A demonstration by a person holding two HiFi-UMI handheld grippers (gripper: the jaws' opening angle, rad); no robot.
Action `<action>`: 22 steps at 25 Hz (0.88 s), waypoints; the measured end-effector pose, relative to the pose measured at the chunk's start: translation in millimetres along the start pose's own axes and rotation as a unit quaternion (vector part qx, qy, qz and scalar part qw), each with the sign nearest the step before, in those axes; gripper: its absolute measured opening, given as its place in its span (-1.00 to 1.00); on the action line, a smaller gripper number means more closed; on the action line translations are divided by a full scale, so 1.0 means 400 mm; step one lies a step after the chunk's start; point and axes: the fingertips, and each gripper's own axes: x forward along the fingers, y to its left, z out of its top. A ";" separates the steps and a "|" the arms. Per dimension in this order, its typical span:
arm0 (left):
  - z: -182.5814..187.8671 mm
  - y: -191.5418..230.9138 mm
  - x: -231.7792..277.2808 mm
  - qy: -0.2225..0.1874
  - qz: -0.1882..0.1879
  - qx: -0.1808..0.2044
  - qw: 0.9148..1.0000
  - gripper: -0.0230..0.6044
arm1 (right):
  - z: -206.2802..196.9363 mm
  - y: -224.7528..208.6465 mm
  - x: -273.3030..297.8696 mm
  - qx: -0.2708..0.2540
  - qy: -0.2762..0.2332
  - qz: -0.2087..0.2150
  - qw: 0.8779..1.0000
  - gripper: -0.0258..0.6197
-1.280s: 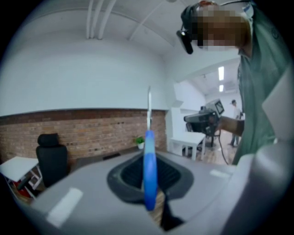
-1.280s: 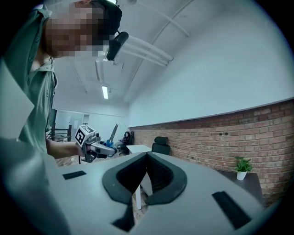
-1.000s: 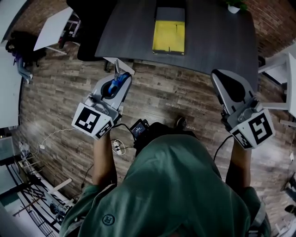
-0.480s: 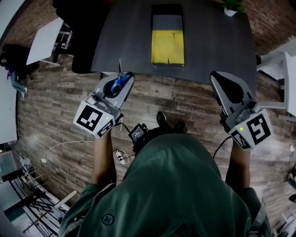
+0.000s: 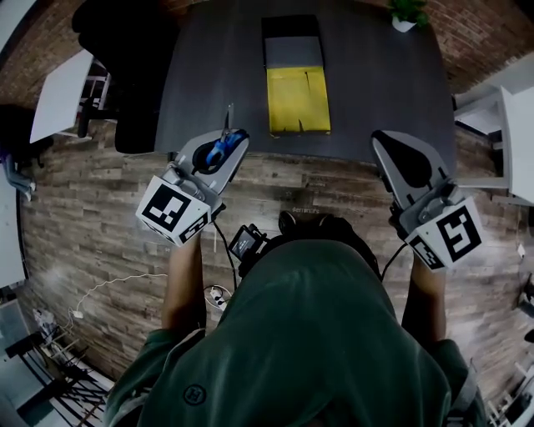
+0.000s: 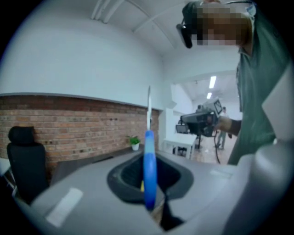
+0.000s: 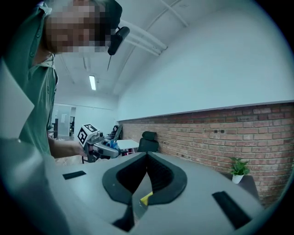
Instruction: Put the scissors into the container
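A pair of scissors [image 5: 219, 148] with blue handles is clamped in my left gripper [image 5: 238, 133], its metal blade sticking out ahead over the front edge of the dark table [image 5: 209, 75]. In the left gripper view the blue handle [image 6: 149, 170] stands upright between the jaws. A long open container [image 5: 267, 83] with a yellow floor lies on the table's middle, ahead and right of the scissors. My right gripper [image 5: 380, 138] hovers at the table's front edge, right of the container, jaws together and empty [image 7: 147, 155].
A black office chair [image 5: 125, 75] stands left of the table, with a white side table [image 5: 58, 92] beyond it. A small potted plant [image 5: 405, 12] sits at the table's far right corner. More white furniture [image 5: 509, 100] lies to the right. Wood-plank floor runs below.
Both grippers have moved forward from over the floor to the table's front edge. The scissors stay clamped in the left gripper, and the container now lies closer.
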 end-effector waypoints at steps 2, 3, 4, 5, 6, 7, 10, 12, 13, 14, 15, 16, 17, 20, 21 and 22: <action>-0.008 0.012 0.018 0.003 -0.002 -0.008 1.000 -0.86 | -0.006 -0.020 0.009 0.002 0.005 -0.002 1.000 -0.91; -0.013 0.016 0.029 0.006 -0.003 -0.011 1.000 -0.86 | -0.009 -0.033 0.013 0.003 0.007 -0.003 1.000 -0.91; -0.017 0.020 0.043 0.009 -0.002 -0.012 1.000 -0.86 | -0.012 -0.047 0.017 0.004 0.007 -0.002 1.000 -0.91; -0.021 0.024 0.061 0.013 -0.002 -0.013 1.000 -0.86 | -0.016 -0.064 0.022 0.006 0.007 0.001 1.000 -0.91; -0.024 0.028 0.080 0.016 -0.001 -0.014 1.000 -0.86 | -0.021 -0.080 0.027 0.008 0.006 0.004 1.000 -0.91; -0.027 0.033 0.099 0.020 0.000 -0.016 1.000 -0.86 | -0.028 -0.096 0.035 0.011 0.006 0.009 1.000 -0.91; -0.041 0.043 0.141 0.028 0.007 -0.030 0.999 -0.86 | -0.043 -0.134 0.067 0.012 0.009 0.026 1.000 -0.91; -0.048 0.051 0.172 0.038 0.011 -0.034 0.999 -0.86 | -0.038 -0.164 0.090 0.007 0.005 0.037 0.999 -0.91; -0.051 0.055 0.189 0.043 0.014 -0.035 0.998 -0.86 | -0.036 -0.179 0.099 0.005 0.003 0.043 0.999 -0.91; -0.056 0.059 0.208 0.049 0.017 -0.037 0.998 -0.86 | -0.037 -0.195 0.107 0.005 0.001 0.049 0.999 -0.91; -0.061 0.062 0.228 0.053 0.020 -0.040 0.998 -0.86 | -0.039 -0.209 0.112 0.005 0.000 0.056 0.998 -0.91; -0.066 0.065 0.247 0.056 0.023 -0.043 0.997 -0.86 | -0.045 -0.224 0.118 0.006 0.001 0.062 0.998 -0.91; -0.072 0.069 0.265 0.059 0.027 -0.047 0.997 -0.86 | -0.052 -0.237 0.123 0.006 0.003 0.068 0.998 -0.91; -0.097 0.078 0.308 0.071 0.034 -0.056 0.995 -0.86 | -0.078 -0.265 0.135 0.010 0.008 0.083 0.996 -0.91; -0.108 0.080 0.319 0.076 0.035 -0.061 0.995 -0.86 | -0.087 -0.272 0.138 0.012 0.011 0.087 0.996 -0.91; -0.120 0.083 0.330 0.081 0.035 -0.066 0.994 -0.86 | -0.095 -0.280 0.143 0.014 0.014 0.090 0.996 -0.91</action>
